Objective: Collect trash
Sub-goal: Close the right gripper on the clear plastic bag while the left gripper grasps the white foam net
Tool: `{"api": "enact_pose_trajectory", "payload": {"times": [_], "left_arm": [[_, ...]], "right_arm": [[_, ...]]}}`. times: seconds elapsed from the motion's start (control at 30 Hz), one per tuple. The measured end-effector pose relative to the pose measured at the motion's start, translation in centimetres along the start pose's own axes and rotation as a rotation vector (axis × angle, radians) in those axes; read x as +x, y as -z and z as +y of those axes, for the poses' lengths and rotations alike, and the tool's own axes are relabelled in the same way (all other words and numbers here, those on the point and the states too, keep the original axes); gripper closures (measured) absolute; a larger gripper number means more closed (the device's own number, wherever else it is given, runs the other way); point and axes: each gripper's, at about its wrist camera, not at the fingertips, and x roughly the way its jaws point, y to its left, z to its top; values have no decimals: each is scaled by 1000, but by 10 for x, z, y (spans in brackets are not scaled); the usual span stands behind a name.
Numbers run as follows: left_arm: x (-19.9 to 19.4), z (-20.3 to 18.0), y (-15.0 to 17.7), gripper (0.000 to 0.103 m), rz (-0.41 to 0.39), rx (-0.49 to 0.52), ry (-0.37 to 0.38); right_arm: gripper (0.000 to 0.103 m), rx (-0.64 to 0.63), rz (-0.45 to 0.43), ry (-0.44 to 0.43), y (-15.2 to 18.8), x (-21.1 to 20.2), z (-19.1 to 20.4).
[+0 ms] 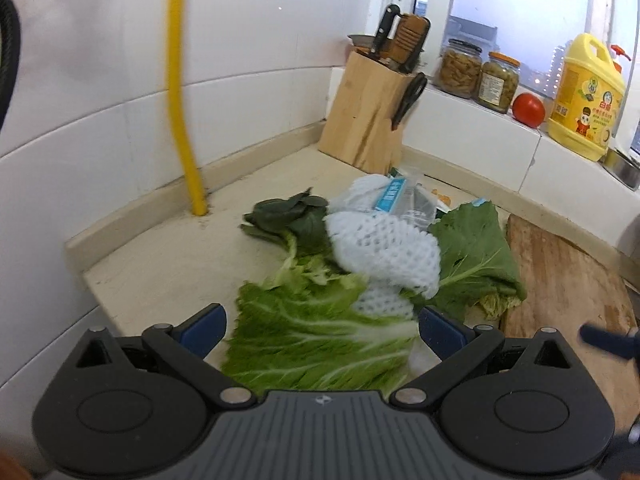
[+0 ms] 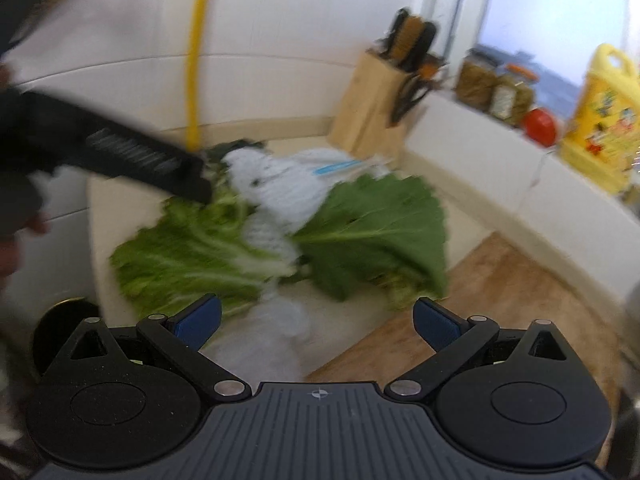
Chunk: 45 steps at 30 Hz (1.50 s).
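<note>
A pile of trash lies on the beige counter (image 1: 168, 248). It holds a pale green cabbage leaf (image 1: 312, 344), a white foam net (image 1: 384, 248), a big dark green leaf (image 1: 476, 256), small dark leaves (image 1: 292, 212) and a clear bag with a blue label (image 1: 400, 196). My left gripper (image 1: 322, 332) is open just above the pale leaf, with nothing between its fingers. My right gripper (image 2: 318, 322) is open too, over a crumpled clear plastic bag (image 2: 268, 340) in front of the foam net (image 2: 280, 188) and the dark leaf (image 2: 380, 232). The right wrist view is blurred.
A wooden cutting board (image 1: 568, 280) lies right of the pile. A knife block (image 1: 368, 112) stands in the corner, and a yellow pipe (image 1: 180, 92) runs up the tiled wall. The window ledge holds jars (image 1: 476, 72), a tomato (image 1: 528, 110) and a yellow bottle (image 1: 588, 96).
</note>
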Motion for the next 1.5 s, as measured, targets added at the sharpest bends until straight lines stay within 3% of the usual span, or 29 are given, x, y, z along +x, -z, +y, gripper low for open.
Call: {"api": "enact_pose_trajectory", "payload": {"times": [0.3, 0.37, 0.57, 0.73, 0.83, 0.93, 1.07, 1.27, 1.5], "left_arm": [[35, -19, -17, 12, 52, -9, -3], [43, -24, -21, 12, 57, -1, -15], [65, -28, -35, 12, 79, -32, -11], [79, -30, -46, 16, 94, -26, 14], [85, -23, -52, 37, 99, -56, 33], [98, -18, -56, 59, 146, -90, 101], [107, -15, -55, 92, 179, -92, 90], [93, -11, -60, 93, 149, -76, 107], [66, -11, -64, 93, 105, -71, 148]], "right_arm": [[6, -18, 42, -174, 3, 28, -1], [12, -16, 67, -210, 2, 37, -2], [29, 27, 141, -266, 4, 58, -14], [32, 72, 184, -279, 6, 65, -19], [35, 83, 190, -287, 7, 68, -21], [41, 113, 209, -295, 7, 73, -25], [49, 151, 219, -318, 4, 73, -36], [52, 258, 211, -347, -1, 69, -64], [54, 312, 142, -304, -12, 54, -89]]}}
